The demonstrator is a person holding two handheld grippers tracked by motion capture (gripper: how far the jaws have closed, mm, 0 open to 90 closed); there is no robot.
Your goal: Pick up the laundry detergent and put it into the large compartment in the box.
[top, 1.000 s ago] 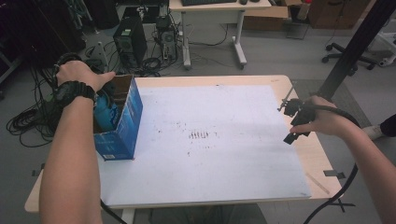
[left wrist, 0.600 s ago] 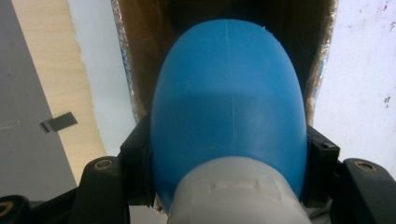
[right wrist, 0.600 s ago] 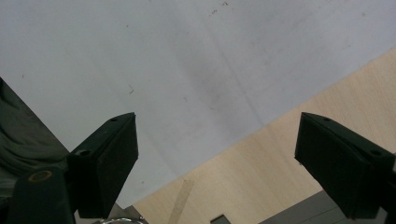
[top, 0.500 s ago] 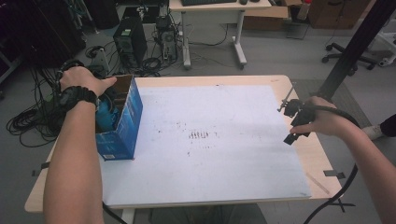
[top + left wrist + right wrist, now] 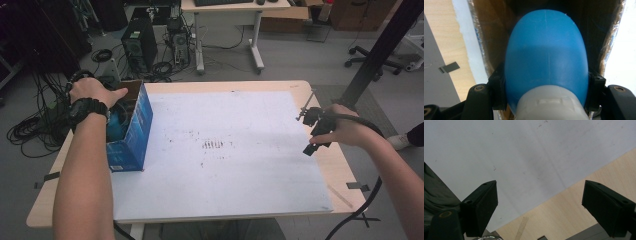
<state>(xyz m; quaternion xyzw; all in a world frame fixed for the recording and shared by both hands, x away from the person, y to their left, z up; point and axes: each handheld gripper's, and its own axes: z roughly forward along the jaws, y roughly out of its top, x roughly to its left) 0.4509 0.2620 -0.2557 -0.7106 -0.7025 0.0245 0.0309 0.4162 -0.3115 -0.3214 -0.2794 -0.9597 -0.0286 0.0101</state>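
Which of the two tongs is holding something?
The left tongs, inside the blue box, are clamped on a blue bottle. The right tongs stand open over the white sheet.

**Colours on the table: blue, white, pale wood, black**

Box (image 5: 131,131), far left: bright blue outside with small white print low on its near face; brown cardboard inside. Bottle (image 5: 546,62) inside the box: plain sky-blue body with a faint seam line, white cap at the near end. Left gripper (image 5: 546,100): black jaws with brass-coloured screw heads. Right gripper (image 5: 540,205), at the right edge: black jaws, black cable. Table (image 5: 345,172): pale, light-grained wood. Sheet (image 5: 225,190) covering most of it: white, peppered with small dark specks and a short row of dark strokes near the middle. Watch (image 5: 87,107) on the left wrist: black. Floor (image 5: 300,60): grey.
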